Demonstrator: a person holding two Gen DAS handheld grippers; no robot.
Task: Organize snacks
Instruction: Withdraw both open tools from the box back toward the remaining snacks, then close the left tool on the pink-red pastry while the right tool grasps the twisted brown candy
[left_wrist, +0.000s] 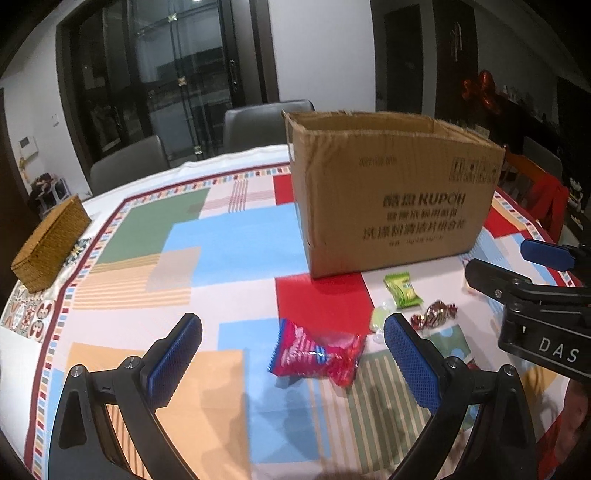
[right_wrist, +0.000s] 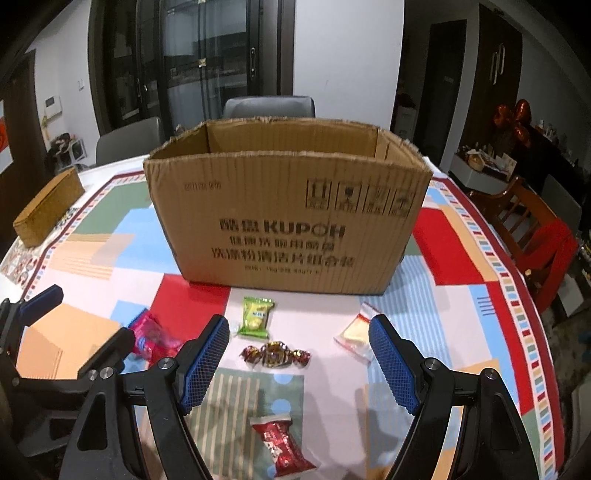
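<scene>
Left gripper (left_wrist: 291, 354) open, empty, above pink snack packet (left_wrist: 317, 356) on tablecloth (left_wrist: 236, 243). Right gripper (right_wrist: 297, 363) open, empty, above twisted candy (right_wrist: 275, 355). Green packet (right_wrist: 255, 317) near open cardboard box (right_wrist: 288, 218).

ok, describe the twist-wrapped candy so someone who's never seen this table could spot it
Start at the open cardboard box on the patterned tablecloth. In front of its printed face lies a green snack packet; just nearer the camera is the twist-wrapped candy. It alone has both ends twisted, dark red with a gold middle; its neighbours are flat sealed packets.
</scene>
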